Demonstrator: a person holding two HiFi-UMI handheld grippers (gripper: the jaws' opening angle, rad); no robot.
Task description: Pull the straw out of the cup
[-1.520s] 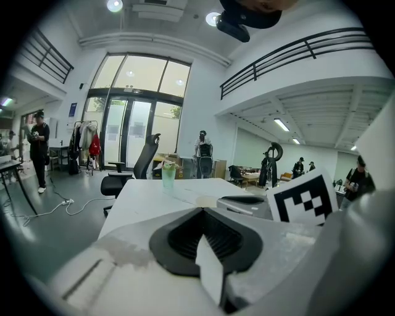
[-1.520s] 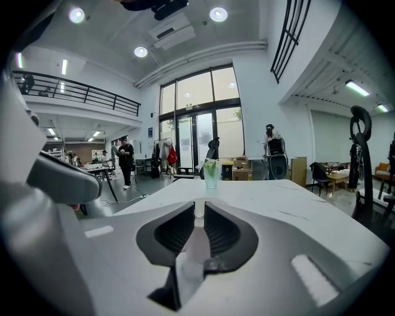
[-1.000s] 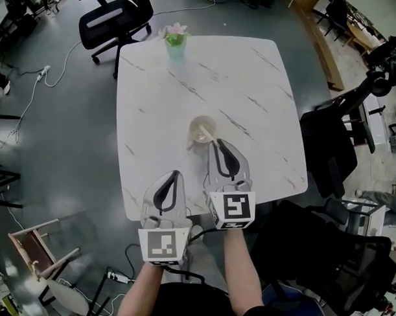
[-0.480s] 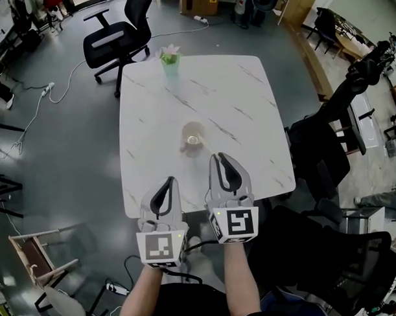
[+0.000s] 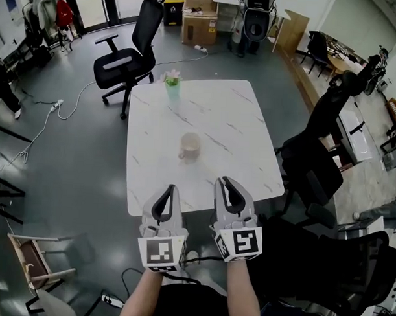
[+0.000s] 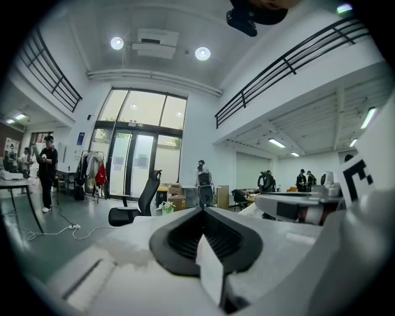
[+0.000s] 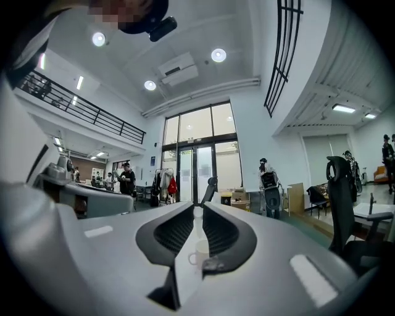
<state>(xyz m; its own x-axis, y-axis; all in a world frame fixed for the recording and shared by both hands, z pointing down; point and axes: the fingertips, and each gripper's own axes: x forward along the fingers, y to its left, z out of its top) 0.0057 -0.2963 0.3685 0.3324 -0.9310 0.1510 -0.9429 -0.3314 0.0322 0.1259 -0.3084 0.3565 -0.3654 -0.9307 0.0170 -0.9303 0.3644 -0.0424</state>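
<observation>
A beige cup (image 5: 190,146) with a handle stands near the middle of the white marble table (image 5: 232,116). At this distance I cannot make out a straw. Both grippers hang side by side over the table's near edge, well short of the cup. The left gripper (image 5: 171,189) has its jaws pressed together, also seen from the left gripper (image 6: 203,211) view. The right gripper (image 5: 226,181) shows only a thin slit between its jaws, and nothing can be made out in the slit. Through that slit the cup (image 7: 199,253) shows ahead of the right gripper (image 7: 197,208).
A small potted plant (image 5: 173,84) sits at the table's far edge. Black office chairs stand beyond the table (image 5: 127,54) and to its right (image 5: 315,158). Cardboard boxes (image 5: 199,24) lie further back, and cables run across the grey floor (image 5: 50,110).
Both grippers have drawn back from the cup toward the table's near edge. The head view has risen and pulled away, so the table and cup look smaller.
</observation>
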